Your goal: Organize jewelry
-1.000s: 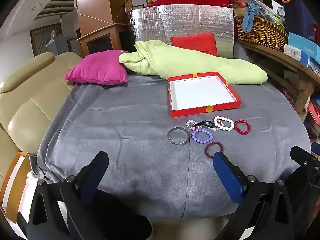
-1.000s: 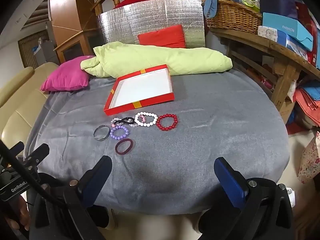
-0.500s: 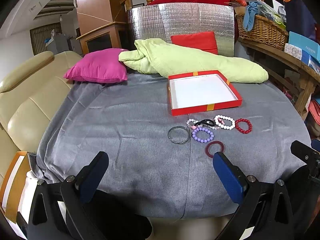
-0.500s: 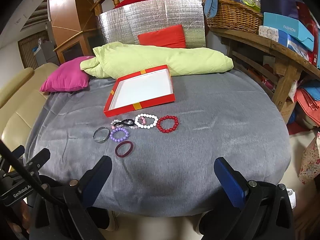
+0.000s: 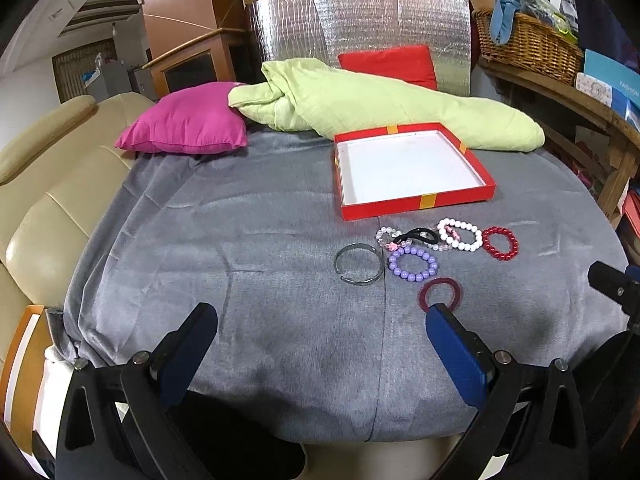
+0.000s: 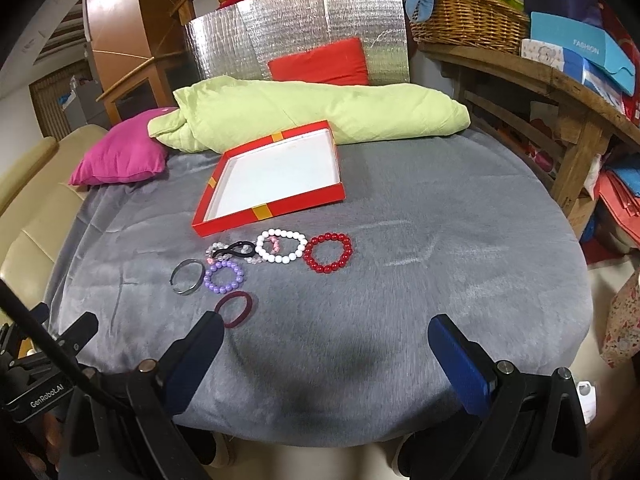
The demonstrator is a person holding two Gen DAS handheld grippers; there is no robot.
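Note:
A shallow red box [image 5: 416, 202] [image 6: 280, 211] with a white floor lies open on the grey cloth. In front of it lie several pieces: a silver bangle [image 5: 357, 263] [image 6: 187, 278], a purple bead bracelet [image 5: 413, 265] [image 6: 224, 277], a dark red ring band [image 5: 440, 294] [image 6: 236, 307], a white bead bracelet [image 5: 460, 234] [image 6: 281, 246], a red bead bracelet [image 5: 500, 243] [image 6: 328, 253] and a black hair tie [image 5: 416, 234] [image 6: 234, 249] on clear beads. My left gripper [image 5: 320, 344] and my right gripper [image 6: 326, 354] are open and empty, near the cloth's front edge.
A pink cushion [image 5: 186, 124], a green quilt [image 5: 380, 108] and a red cushion [image 5: 390, 64] lie behind the box. A beige sofa [image 5: 44, 184] is at left. A wooden shelf with a basket [image 6: 468, 20] stands at right.
Both grippers have moved slightly forward toward the jewelry. Nothing on the cloth has moved.

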